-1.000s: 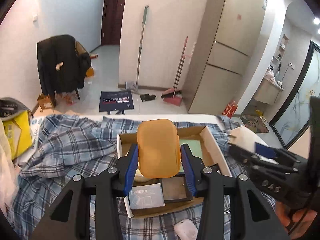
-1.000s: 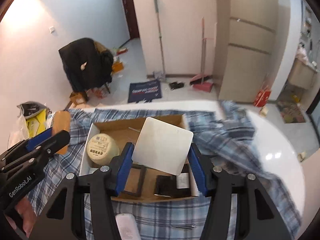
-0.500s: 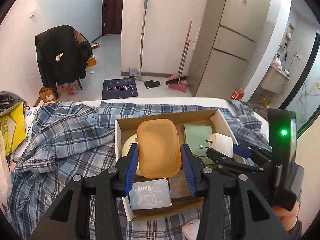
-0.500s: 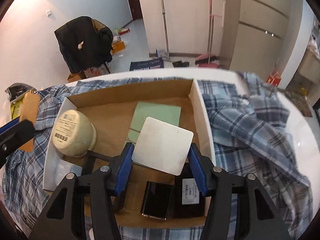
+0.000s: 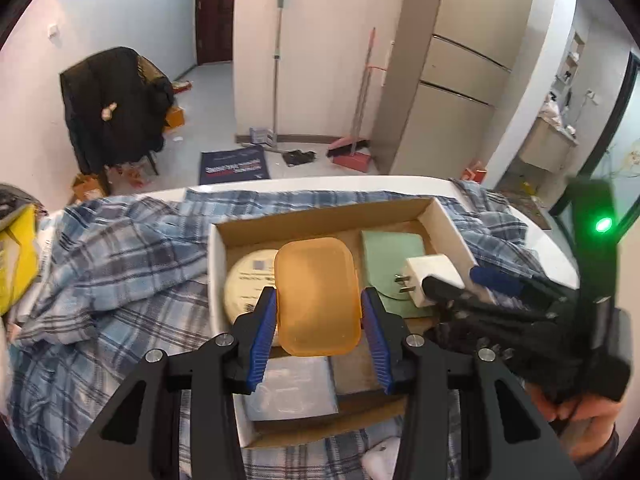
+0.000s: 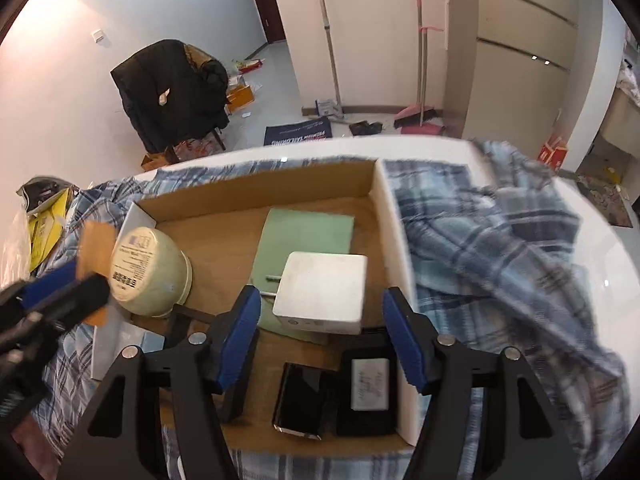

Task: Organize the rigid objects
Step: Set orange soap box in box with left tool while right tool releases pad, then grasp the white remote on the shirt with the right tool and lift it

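My left gripper (image 5: 318,296) is shut on an orange plastic lid (image 5: 316,312), held upright over the open cardboard box (image 5: 448,220). In the right wrist view the same lid (image 6: 96,236) shows at the far left. The jaws of my right gripper (image 6: 322,294) are opening. The white plug charger (image 6: 322,292) is between them with a gap on each side, resting on a green flat pad (image 6: 308,228) inside the box (image 6: 256,188). From the left wrist view the charger (image 5: 428,276) shows its prongs beside the right gripper (image 5: 452,278).
The box also holds a cream round jar (image 6: 148,272), a black phone (image 6: 300,400), a black item with a white label (image 6: 368,392) and a grey packet (image 5: 292,388). Blue plaid cloth (image 6: 500,240) covers the white table (image 6: 592,256) around it.
Both grippers have come down toward the box. The right jaws have spread, and the charger they gripped now lies loose on the green pad. The left grip on the lid is unchanged.
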`<action>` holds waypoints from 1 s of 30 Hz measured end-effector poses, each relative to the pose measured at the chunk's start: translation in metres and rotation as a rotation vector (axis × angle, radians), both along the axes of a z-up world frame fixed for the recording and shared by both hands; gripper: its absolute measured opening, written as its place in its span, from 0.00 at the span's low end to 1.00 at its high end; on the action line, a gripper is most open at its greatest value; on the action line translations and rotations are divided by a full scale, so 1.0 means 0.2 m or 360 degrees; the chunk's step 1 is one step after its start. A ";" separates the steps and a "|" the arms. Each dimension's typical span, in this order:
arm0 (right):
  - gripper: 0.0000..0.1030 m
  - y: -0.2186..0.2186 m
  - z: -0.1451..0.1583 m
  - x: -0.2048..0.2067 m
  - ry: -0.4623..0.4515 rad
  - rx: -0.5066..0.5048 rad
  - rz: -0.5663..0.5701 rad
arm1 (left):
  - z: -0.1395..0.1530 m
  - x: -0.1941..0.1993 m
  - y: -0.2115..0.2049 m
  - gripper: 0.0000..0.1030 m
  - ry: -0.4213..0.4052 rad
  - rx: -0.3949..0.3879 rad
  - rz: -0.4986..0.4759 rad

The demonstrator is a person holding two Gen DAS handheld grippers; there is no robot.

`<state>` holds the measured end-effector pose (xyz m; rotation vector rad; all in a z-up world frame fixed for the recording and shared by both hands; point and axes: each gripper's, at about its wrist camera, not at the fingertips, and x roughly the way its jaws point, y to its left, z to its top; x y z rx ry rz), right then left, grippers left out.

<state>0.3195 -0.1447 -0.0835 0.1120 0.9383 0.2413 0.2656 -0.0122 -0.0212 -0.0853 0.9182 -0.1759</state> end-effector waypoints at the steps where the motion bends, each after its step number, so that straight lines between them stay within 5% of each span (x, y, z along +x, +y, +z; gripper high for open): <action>1: 0.60 -0.01 0.03 -0.01 -0.0020 0.0012 0.0005 | -0.01 0.00 -0.01 0.43 0.0006 -0.0008 -0.0015; 7: 0.60 -0.15 0.13 -0.03 -0.0062 0.0025 -0.0083 | -0.08 0.00 -0.11 0.43 0.0048 0.0021 -0.0105; 21: 0.60 -0.21 0.08 0.02 0.0030 0.0085 -0.0149 | -0.25 0.02 -0.27 0.43 0.0148 0.0104 -0.0202; 23: 0.60 -0.20 0.09 0.01 0.0023 0.0068 -0.0153 | -0.24 0.03 -0.28 0.48 0.0145 0.0114 -0.0198; 27: 0.60 -0.21 0.16 -0.03 -0.0022 0.0068 -0.0177 | -0.12 -0.03 -0.22 0.86 -0.0020 0.0033 -0.0117; 30: 0.63 -0.21 0.20 -0.09 -0.0033 0.0009 -0.0171 | -0.07 -0.08 -0.18 0.91 -0.0101 0.0016 -0.0065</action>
